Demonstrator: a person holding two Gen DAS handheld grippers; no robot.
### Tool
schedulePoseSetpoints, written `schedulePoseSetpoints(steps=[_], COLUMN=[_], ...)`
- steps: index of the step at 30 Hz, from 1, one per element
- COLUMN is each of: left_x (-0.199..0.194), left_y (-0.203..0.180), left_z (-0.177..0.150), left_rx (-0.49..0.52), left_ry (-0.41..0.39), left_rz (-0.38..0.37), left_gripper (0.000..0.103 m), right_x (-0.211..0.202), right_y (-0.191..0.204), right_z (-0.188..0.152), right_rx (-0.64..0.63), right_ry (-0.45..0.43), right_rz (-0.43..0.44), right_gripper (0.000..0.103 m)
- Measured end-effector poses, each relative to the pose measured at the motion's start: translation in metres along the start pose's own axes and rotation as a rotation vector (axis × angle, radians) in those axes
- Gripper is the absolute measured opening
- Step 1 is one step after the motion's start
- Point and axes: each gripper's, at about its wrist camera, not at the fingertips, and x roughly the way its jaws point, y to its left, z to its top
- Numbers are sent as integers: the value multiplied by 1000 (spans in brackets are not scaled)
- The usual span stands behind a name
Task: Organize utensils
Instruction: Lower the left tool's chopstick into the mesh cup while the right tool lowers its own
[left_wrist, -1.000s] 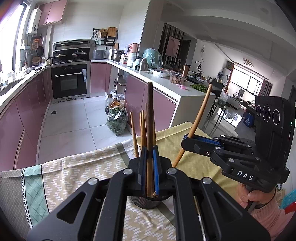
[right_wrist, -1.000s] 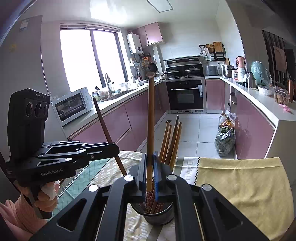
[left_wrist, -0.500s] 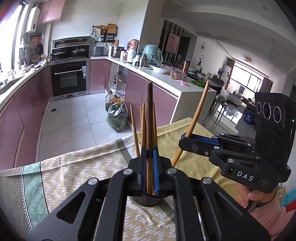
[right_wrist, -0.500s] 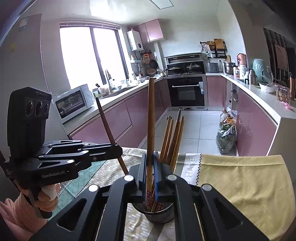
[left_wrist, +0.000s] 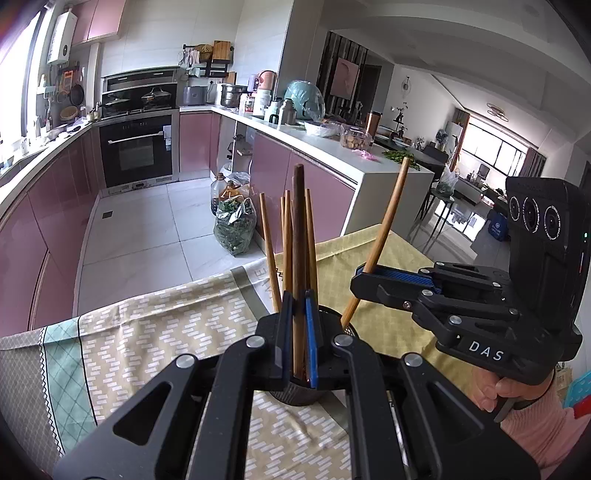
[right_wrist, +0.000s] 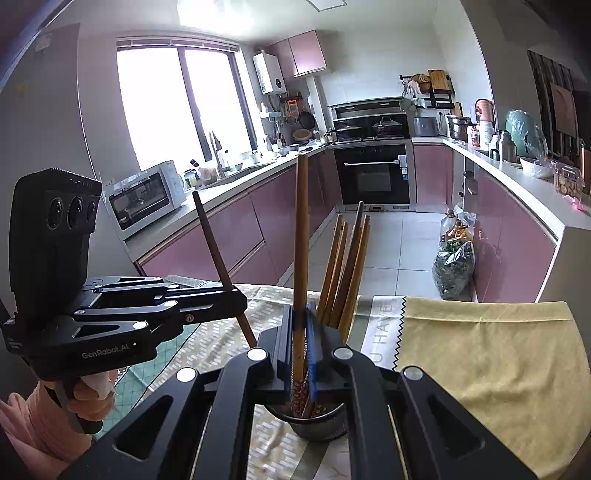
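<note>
Both chopsticks sit lower than a second ago: the dark chopstick (left_wrist: 300, 236) in my left tongs (left_wrist: 298, 332) and the lighter one (right_wrist: 301, 236) in my right tongs (right_wrist: 300, 341) have each sunk toward the dark cup (right_wrist: 317, 426), and their tips now look to be at or just inside its mouth.

Grip state: left tongs closed down to a chopstick's width, blue pads clamped on the dark stick about midway along its length, stick near upright. Right tongs the same, narrow gap only, clamped on the lighter stick. Seen from the left camera, that lighter chopstick (left_wrist: 384, 236) leans away from the cup at its top while its lower end points down behind the rim. Seen from the right camera, the dark one (right_wrist: 221, 266) leans the opposite way.

Progress, my judgement: mostly done. A bundle of chopsticks (right_wrist: 343, 273) already stands in the cup, fanned just beyond my right tongs and touching nothing of them that I can see. I count five or so; overlap makes it uncertain. Left to do: release these two sticks into the cup and back both tongs off. No other loose utensils show on the patterned cloth (left_wrist: 155, 332) or the yellow cloth (right_wrist: 491, 354).

The cup stands directly below and between both pairs of tongs, its rim partly hidden by them.
</note>
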Motion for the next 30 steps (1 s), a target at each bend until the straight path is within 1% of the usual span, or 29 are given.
schedulePoseSetpoints(steps=[11, 30], left_x=[2, 17], left_y=[0, -4], left_z=[-3, 2], left_rx=[5, 20], left_ry=[3, 10], left_rz=[4, 22], left_gripper=[7, 7], right_x=[6, 22], right_y=[-1, -5], right_z=[-2, -3], right_rx=[2, 19], right_ry=[14, 43], right_rz=[2, 3], right_gripper=[6, 6])
